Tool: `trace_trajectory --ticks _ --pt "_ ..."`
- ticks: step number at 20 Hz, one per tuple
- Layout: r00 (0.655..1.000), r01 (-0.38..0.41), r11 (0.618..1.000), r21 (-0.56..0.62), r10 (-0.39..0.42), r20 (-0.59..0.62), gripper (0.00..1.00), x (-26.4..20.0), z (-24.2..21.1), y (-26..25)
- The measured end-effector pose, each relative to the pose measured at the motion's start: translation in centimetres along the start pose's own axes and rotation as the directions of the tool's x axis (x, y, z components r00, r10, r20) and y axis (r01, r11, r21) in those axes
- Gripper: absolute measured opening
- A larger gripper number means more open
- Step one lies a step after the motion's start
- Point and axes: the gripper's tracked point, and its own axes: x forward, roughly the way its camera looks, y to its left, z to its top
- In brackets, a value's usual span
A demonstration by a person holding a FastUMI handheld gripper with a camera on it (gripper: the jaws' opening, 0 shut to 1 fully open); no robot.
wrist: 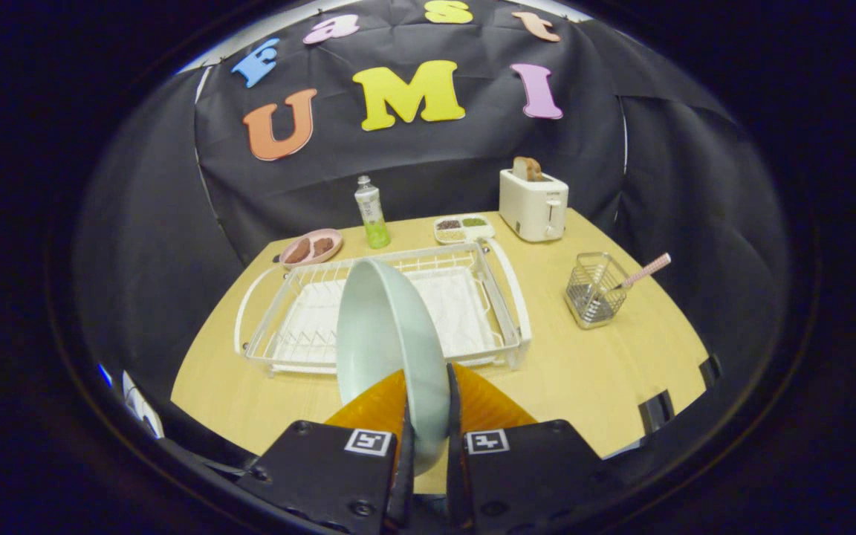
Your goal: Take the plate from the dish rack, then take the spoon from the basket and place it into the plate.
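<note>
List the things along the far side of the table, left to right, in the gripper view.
Pink plate of food → green bottle → divided snack tray → toaster. Nearer, the gripper grips the pale plate on edge.

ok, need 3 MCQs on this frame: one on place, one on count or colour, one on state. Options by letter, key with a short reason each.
1. Where is the spoon?
A. In the wire basket, handle leaning out
B. Flat on the table
C. In the dish rack

2. How many slices of bread stand in the toaster?
A. None
B. One
C. Three

3. What is the gripper doing?
A. Open, holding nothing
B. Shut on the plate
C. Shut on the bottle

Key:
1 A: the spoon's handle sticks up out of the basket, beside the dish rack.
2 B: a single slice pokes out of the top.
3 B: both fingers press the plate's rim, and the plate stands on edge in front of the rack.
</note>
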Motion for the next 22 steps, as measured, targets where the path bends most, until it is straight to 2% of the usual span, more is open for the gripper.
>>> trace_trajectory --ticks 3,5,7,10,14,16,19,22 --pt "1.000 -0.014 1.000 -0.022 0.015 0.004 0.23 0.0 -3.3 -0.6" --pt "0.999 -0.019 0.999 -0.032 0.018 -0.034 0.23 0.6 -6.0 -1.0" --pt "0.997 -0.068 0.998 -0.005 0.068 -0.024 0.23 0.6 -7.0 -1.0" --pt "0.998 -0.069 0.998 0.012 0.068 0.002 0.24 0.7 -8.2 -2.2" --pt "0.999 -0.033 0.999 0.005 0.033 0.020 0.34 2.0 -9.6 -3.8" --pt "0.998 -0.062 0.997 0.038 0.061 0.021 0.36 2.4 -10.1 -3.8" --pt "0.999 -0.046 0.998 0.043 0.046 -0.002 0.40 3.6 -11.4 -5.1" --pt "0.996 -0.080 0.988 0.131 0.086 -0.038 0.47 4.5 -12.1 -5.3"
